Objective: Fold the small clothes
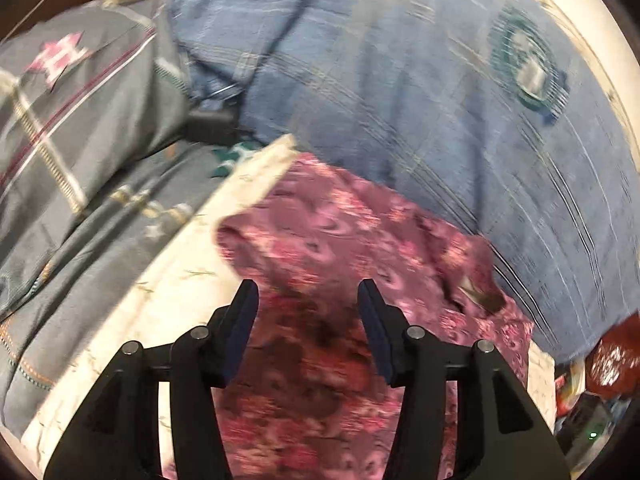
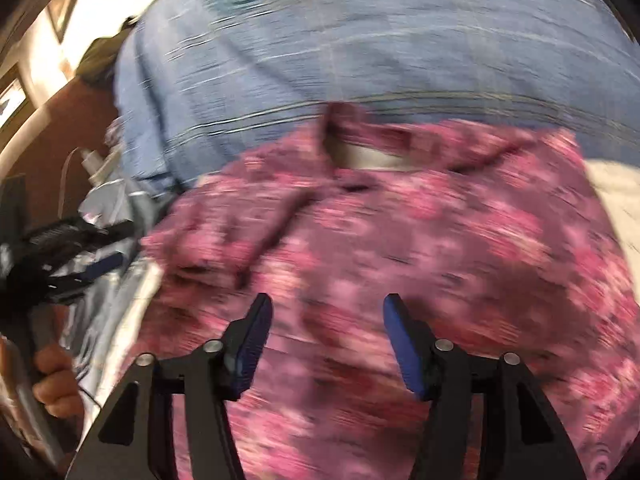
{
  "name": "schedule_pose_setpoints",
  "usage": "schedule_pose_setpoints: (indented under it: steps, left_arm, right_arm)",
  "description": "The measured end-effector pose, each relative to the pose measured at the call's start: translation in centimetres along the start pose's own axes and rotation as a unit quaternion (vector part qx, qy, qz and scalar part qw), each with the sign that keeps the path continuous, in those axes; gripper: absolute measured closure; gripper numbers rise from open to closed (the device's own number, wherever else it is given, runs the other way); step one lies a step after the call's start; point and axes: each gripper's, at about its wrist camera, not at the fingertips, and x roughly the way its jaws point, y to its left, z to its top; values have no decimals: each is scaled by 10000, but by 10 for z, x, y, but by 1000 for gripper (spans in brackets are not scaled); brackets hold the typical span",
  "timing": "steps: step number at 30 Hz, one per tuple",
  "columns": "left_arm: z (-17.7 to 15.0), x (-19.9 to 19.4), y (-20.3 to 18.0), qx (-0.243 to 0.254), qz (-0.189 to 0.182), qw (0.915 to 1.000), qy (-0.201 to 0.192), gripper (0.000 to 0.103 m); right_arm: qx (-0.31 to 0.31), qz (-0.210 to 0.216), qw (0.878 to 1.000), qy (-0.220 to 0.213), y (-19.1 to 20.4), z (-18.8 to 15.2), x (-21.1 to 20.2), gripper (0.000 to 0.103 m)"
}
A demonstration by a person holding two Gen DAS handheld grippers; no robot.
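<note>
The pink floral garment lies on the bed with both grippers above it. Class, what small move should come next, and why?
Probably lower the left gripper onto the pink floral garment near its edge and close. Both it and the right gripper stand open with nothing gripped, so no fold can begin yet.

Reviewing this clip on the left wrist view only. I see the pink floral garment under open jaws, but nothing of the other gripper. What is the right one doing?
Observer: The right gripper hangs over the same pink floral garment, jaws apart, nothing between the pads.
Operator: Does the garment's neckline show there?
Observer: Yes, a collar opening lies at the far edge, next to the blue checked cloth; the picture is blurred, so no finer detail.
Operator: Does the left gripper appear in that view?
Observer: Yes, at the left edge: the left gripper, with a hand on its handle below it.
</note>
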Motion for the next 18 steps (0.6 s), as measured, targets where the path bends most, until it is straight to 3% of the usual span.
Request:
schedule_pose_setpoints:
  steps: [9, 12, 14, 16, 17, 18]
  left_arm:
    - [16, -3, 59, -747, -34, 9972, 5, 53]
    - [15, 2, 58, -836, -67, 9965, 30, 53]
    - [14, 3, 57, -827, -91, 9965, 50, 53]
    - [13, 6, 54, -812, -93, 9966, 93, 53]
    - [12, 8, 52, -810, -146, 9965, 122, 53]
    - [11, 9, 49, -806, -183, 9965, 159, 53]
  right_arm:
    - [-1328, -68, 9911, 15, 100, 22, 40, 26]
    - [-1890, -538, 9799, 344, 120, 18, 69, 27]
    - [-1932, -871, 9765, 387, 119, 16, 80, 28]
    - [-1610, -790, 9827, 461, 108, 19, 83, 42]
    - [-1328, -505, 9891, 397, 98, 21, 78, 66]
    - [-1056, -311, 9934, 335, 87, 22, 72, 80]
